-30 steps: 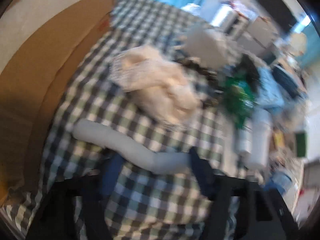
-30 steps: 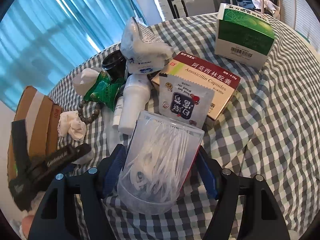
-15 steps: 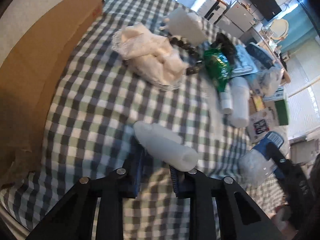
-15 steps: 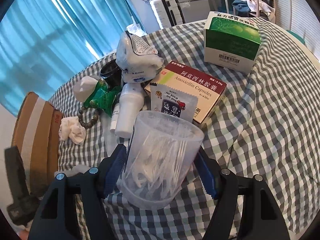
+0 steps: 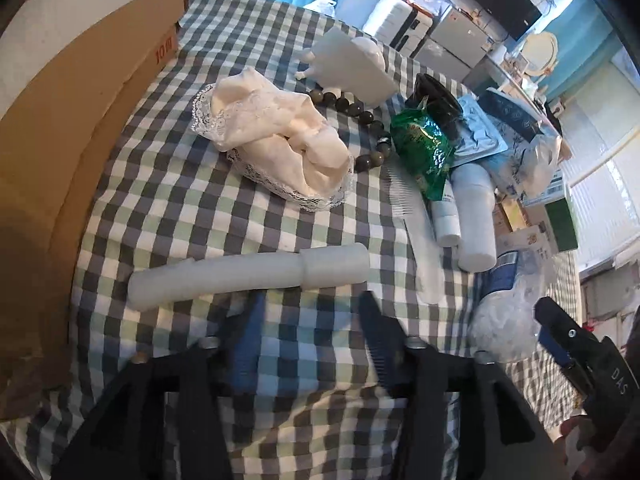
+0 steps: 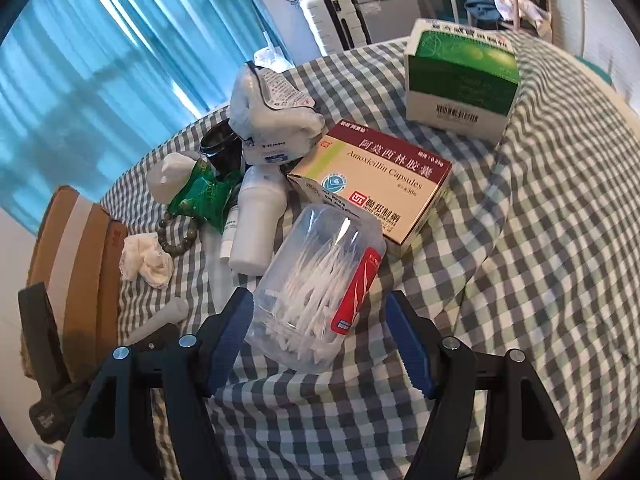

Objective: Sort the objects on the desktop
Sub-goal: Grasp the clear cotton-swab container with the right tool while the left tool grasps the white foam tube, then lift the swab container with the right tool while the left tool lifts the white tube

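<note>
A round table under a checked cloth (image 6: 540, 240) fills both views, crowded with small items.

In the right wrist view, the largest items sit in the upper half: a green and white box (image 6: 460, 76) at upper right, and a red and white medicine box (image 6: 376, 184) at centre. A white bag (image 6: 272, 120) stands upper centre. Left of it lie a green packet (image 6: 204, 196), a white bottle (image 6: 256, 224), a bead bracelet (image 6: 178, 236) and a lace cloth (image 6: 146, 258). A cardboard box (image 6: 76, 248) shows at the left edge.

The right gripper (image 6: 320, 332) sits at lower centre with its blue fingers (image 6: 230, 332) about half open. A clear jar (image 6: 320, 288) of cotton swabs lies tilted between them. The left finger seems to touch the jar's side; a narrow gap shows at the right finger, so a firm grip cannot be confirmed.

In the left wrist view, the left gripper (image 5: 310, 340) is at lower centre, its jaws opening, about halfway apart, with only cloth between them. A white tube (image 5: 248, 276) lies flat on the cloth just above the fingertips, crosswise, not held. The lace cloth (image 5: 276, 140) is at upper centre; the jar (image 5: 508, 316) appears at lower right.
</note>
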{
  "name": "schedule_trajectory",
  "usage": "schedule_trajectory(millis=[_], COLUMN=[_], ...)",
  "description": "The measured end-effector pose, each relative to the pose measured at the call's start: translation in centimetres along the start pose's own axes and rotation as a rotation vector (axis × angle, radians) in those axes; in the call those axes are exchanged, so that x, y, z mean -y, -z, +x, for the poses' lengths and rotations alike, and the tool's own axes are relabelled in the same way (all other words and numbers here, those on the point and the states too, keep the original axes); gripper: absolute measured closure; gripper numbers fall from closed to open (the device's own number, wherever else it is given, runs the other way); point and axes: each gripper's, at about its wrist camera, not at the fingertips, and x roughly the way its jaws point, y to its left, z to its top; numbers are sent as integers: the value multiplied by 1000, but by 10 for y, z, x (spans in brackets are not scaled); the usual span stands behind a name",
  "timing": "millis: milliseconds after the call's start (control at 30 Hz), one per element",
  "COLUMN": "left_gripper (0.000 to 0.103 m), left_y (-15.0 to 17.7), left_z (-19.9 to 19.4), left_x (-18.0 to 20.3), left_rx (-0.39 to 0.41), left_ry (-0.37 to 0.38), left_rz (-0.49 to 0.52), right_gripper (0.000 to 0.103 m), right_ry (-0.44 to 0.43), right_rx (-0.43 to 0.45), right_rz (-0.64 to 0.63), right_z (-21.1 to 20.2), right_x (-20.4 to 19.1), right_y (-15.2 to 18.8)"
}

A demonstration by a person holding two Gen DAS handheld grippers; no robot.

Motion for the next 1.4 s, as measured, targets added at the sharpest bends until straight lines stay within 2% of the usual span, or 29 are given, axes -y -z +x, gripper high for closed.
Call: schedule_trajectory(millis=[67, 133, 167, 233, 300, 400, 467, 500, 533, 567, 600, 633, 733, 900, 1133, 1267, 1400], left_gripper=[37, 28, 26, 20, 18, 17, 17, 17, 25, 36, 57, 72, 84, 86, 89, 89, 91], left_y=[14, 16, 16, 14, 8, 5, 3, 1, -2, -5, -8, -9, -6, -1, 2, 1, 29], left_z=[-14, -19, -20, -22, -15, 0, 20, 23, 23, 21, 17, 14, 8, -6, -49, -63, -63], left_x=[-6, 6, 9, 18, 24, 26, 22, 17, 12, 7, 3, 2, 3, 2, -1, 0, 8], left_rx=[9, 48, 59, 83, 77, 35, -64, -74, -81, -90, -94, -101, -122, -121, -108, -102, -111], left_ry=[-29, -35, -52, -96, -135, -209, -225, -196, -162, -135, -102, -90, -115, -89, 20, 38, 51], left_rz=[2, 60, 86, 187, 279, 454, 558, 561, 540, 512, 492, 495, 524, 487, 433, 419, 383], right_gripper=[31, 28, 27, 25, 24, 24, 24, 24, 24, 32, 32, 33, 33, 34, 38, 39, 40], right_ry=[-16, -15, -24, -45, -58, -61, -52, -53, -61, -68, -85, -90, -99, -112, -126, -126, -102], right_rx=[-8, -16, -23, -46, -65, -88, -95, -99, -106, -108, -107, -108, -97, -79, -40, -51, -77], right_rz=[19, 31, 41, 73, 92, 76, 59, 59, 59, 56, 54, 52, 47, 68, 77, 48, 45], right_z=[4, 8, 12, 21, 30, 37, 38, 39, 40, 41, 41, 41, 39, 26, -9, -24, -31], right_x=[1, -1, -2, -4, -4, -8, -10, -9, -9, -8, -8, -8, -7, -1, -1, -9, -12], right_y=[-1, -3, -4, -7, -8, -5, -3, -3, -3, -4, -4, -4, -3, 1, 9, 20, 36])
